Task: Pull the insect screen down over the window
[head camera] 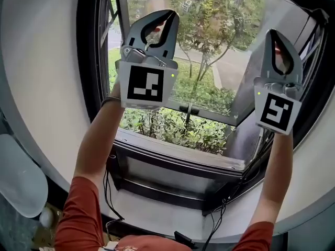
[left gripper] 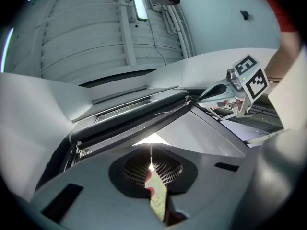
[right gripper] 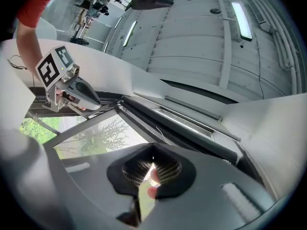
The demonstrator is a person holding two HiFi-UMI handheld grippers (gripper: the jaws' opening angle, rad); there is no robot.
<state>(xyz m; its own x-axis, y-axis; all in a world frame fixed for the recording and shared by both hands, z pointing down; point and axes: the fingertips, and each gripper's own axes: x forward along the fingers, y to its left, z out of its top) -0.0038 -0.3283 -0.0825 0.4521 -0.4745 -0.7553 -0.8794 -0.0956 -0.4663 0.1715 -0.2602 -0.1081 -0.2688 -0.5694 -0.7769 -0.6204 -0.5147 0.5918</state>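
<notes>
Both grippers are raised in front of the open window [head camera: 209, 77]. My left gripper [head camera: 170, 15] and my right gripper [head camera: 273, 33] point up at its top, both shut with nothing between their jaws. In the left gripper view the shut jaws [left gripper: 151, 153] face the dark bar of the rolled-up insect screen [left gripper: 132, 117] under the top frame, a short way off. The right gripper [left gripper: 221, 91] shows to their right. In the right gripper view the jaws [right gripper: 152, 166] face the same bar [right gripper: 184, 124], with the left gripper [right gripper: 82, 93] at the left. Neither gripper touches the bar.
The glass sash [head camera: 246, 72] swings outward over bushes and a path. A dark sill [head camera: 178, 153] runs below, with cables [head camera: 109, 190] hanging under it. White curved wall surrounds the opening. A ceiling light [left gripper: 140, 6] is overhead.
</notes>
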